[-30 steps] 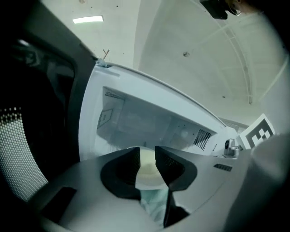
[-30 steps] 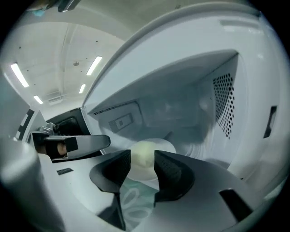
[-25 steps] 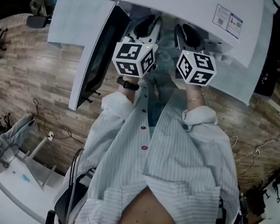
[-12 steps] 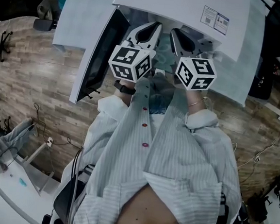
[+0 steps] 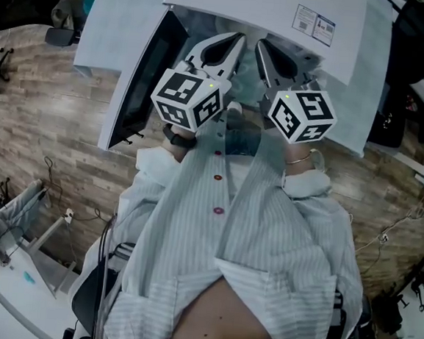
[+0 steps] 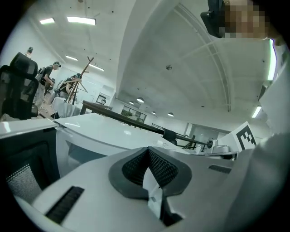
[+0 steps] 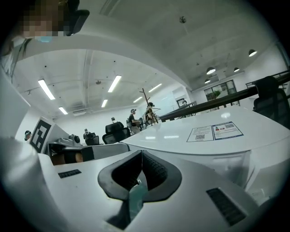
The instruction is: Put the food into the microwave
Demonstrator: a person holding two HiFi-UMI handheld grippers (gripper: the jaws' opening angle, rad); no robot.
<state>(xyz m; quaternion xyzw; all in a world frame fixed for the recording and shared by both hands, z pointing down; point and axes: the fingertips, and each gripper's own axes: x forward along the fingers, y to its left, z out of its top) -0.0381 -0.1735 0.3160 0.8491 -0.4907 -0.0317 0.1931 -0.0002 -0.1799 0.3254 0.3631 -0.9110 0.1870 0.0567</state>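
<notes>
**Head view:** the microwave (image 5: 270, 11) fills the top of the frame, with its door (image 5: 138, 85) swung open at the left. The left gripper (image 5: 234, 41) and right gripper (image 5: 263, 48) sit side by side at its mouth. Both marker cubes look larger than 1 second ago, so the 2 grippers have come up toward the camera. The food shows nowhere, because the microwave's top hides the cavity.

**Left gripper view:** the jaws have just been closing and now meet at the left gripper (image 6: 147, 152), with nothing between them. The open door (image 6: 27, 154) is at the left.

**Right gripper view:** the right gripper (image 7: 141, 156) has also just closed, its jaws together and empty. The labelled microwave top (image 7: 204, 140) is at the right.

Judging by this, the food has probably been set down inside. The door is not yet shut.
</notes>
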